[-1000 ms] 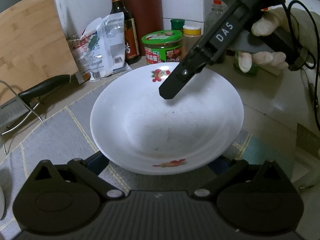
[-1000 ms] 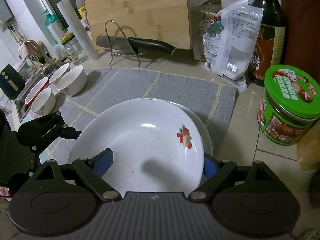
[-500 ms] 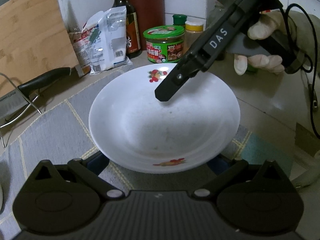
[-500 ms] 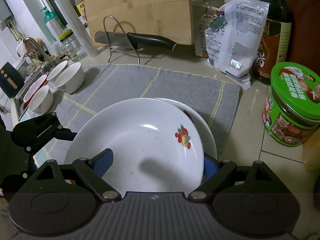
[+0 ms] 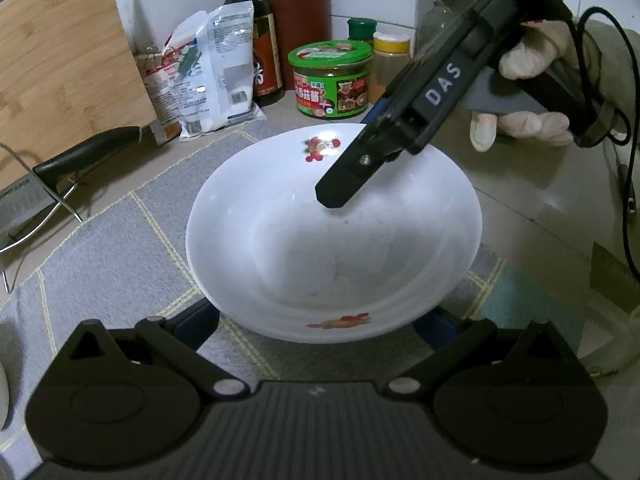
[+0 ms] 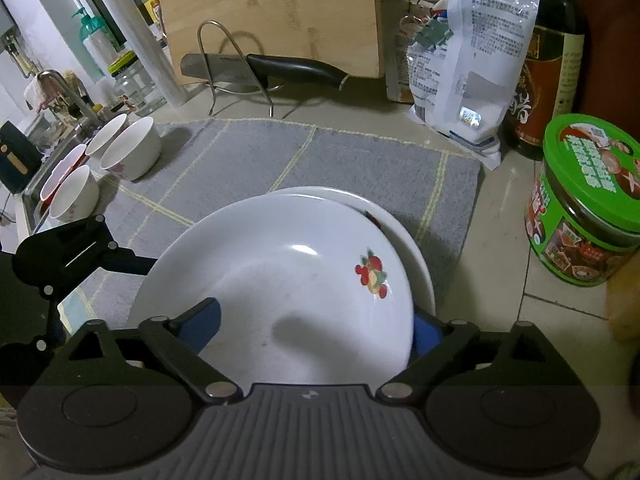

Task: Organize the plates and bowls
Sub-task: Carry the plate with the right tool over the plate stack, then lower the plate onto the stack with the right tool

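A: We see a white ceramic deep plate with a red fruit print (image 6: 280,280) sitting on top of a second white plate (image 6: 416,248), nested but pushed off-centre. Both rest on the grey woven mat with yellow lines (image 6: 248,160) on the kitchen counter.

B: Right gripper (image 6: 316,324)?

A: Its jaws have just been opening. The top plate's near rim is between its blue pads (image 6: 200,320), one pad over the inside of the plate, the other out past the rim. We see no squeeze on it, so we call it spread apart, plate released onto the stack.

B: Left gripper (image 5: 320,320)?

A: Jaws stand wide on either side of the opposite rim of the same plate. The blue fingers are mostly hidden under the plate edge; we see no clamp, so we read it as apart as well.

B: And in the left wrist view?

A: The right gripper's black finger (image 5: 348,184) reaches down over the plate's far side, held by a gloved hand (image 5: 528,88).

B: Bowls?

A: Small white bowls (image 6: 132,148) sit grouped at the mat's far left corner beside the sink. Behind the mat are a bamboo cutting board (image 6: 272,12), a black-handled knife on a wire rack (image 6: 296,70), a green-lidded jar (image 6: 588,204) and a dark sauce bottle (image 6: 548,60).
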Motion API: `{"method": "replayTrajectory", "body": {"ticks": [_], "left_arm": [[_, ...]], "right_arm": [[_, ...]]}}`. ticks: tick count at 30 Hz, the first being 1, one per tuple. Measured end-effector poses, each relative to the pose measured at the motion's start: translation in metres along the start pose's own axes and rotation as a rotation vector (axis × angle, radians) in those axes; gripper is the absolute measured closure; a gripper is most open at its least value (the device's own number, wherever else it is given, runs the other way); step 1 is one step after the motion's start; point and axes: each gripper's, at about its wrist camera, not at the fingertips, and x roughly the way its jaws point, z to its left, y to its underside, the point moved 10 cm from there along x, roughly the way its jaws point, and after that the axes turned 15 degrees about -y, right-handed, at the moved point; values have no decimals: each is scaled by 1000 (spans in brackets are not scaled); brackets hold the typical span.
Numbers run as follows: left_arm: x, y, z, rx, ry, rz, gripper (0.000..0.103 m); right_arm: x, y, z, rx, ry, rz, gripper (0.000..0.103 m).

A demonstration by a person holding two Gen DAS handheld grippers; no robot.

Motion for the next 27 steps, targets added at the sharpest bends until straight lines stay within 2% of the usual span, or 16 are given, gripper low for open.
{"method": "replayTrajectory", "body": {"ticks": [12,27], "left_arm": [[0,0,0,19,1,-2,1],[-4,-6,-6,49,14,-41,1]], "right_arm": [[-2,0,1,42,23,17,0],[-12,4,3,53,52,14,0]]}}
